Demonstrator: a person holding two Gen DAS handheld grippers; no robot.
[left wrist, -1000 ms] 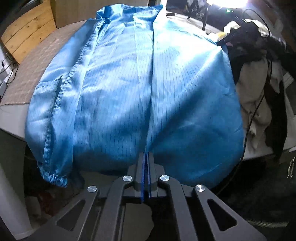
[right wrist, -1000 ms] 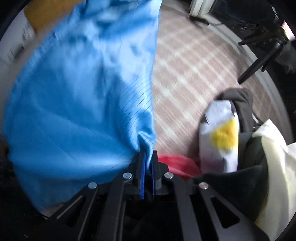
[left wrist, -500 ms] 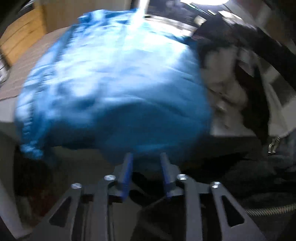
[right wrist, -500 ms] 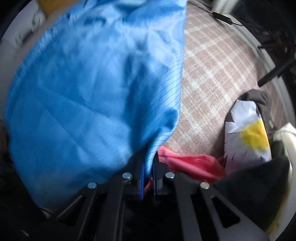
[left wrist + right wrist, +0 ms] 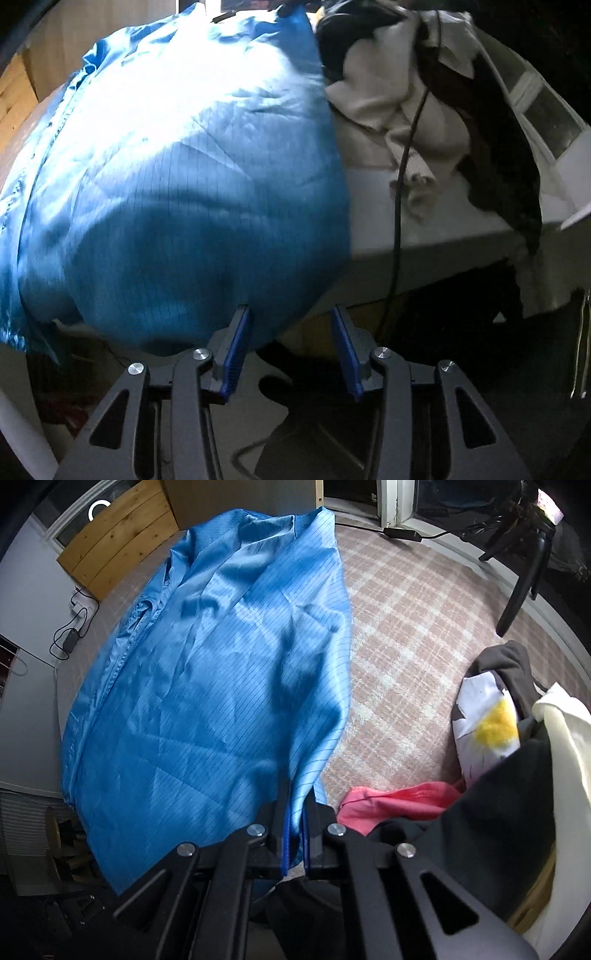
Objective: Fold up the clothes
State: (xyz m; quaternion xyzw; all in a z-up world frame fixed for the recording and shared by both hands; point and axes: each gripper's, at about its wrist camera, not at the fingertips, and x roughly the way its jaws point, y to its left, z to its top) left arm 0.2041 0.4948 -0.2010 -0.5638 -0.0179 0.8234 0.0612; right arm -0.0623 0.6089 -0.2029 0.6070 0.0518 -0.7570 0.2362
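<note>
Across the table top with its pink plaid cloth [image 5: 417, 635] lies the blue pinstriped coat [image 5: 207, 686], spread lengthwise with its collar end far from me and its near hem hanging over the table edge toward both cameras. On my right gripper [image 5: 295, 812] the jaws are pinched tight on the coat's lower right corner, and I can see blue fabric running down between the blue pads [image 5: 283, 834]. On my left gripper [image 5: 288, 332] the jaws are opening, with a clear gap between the two blue pads [image 5: 236, 347]; the coat's hanging hem [image 5: 207, 288] drapes just beyond the left pad, but nothing is pressed between them. From the left wrist view the upper part of the coat is washed out by bright light. Just beside the coat's right edge sits a heap of other clothes: a cream and dark bundle [image 5: 413, 96] with a black cable [image 5: 402, 177] trailing across it and down over the table edge. From the right wrist view I make out a pink garment [image 5: 395, 805] near the gripper, a white piece with a yellow patch [image 5: 487, 723], and dark and cream fabric [image 5: 509, 797] closest to the lens.
</note>
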